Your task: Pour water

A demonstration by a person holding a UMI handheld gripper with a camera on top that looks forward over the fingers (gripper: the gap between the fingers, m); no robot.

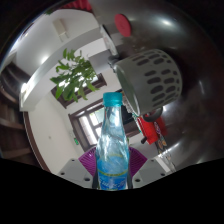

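The claw (112, 172) is closed on a clear water bottle (112, 145) with a blue cap, its purple pads (86, 160) pressing both sides. The bottle stands upright between the fingers, a leafy plant (72, 72) well beyond it.

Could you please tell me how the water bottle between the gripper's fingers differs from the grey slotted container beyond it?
The water bottle is tall, slim and clear blue, with a turquoise cap; the grey slotted container is wide, squat and opaque. The bottle stands between the fingers of the gripper; the container lies beyond them. The bottle's wall is smooth, the container's pierced with slots. Both look plastic.
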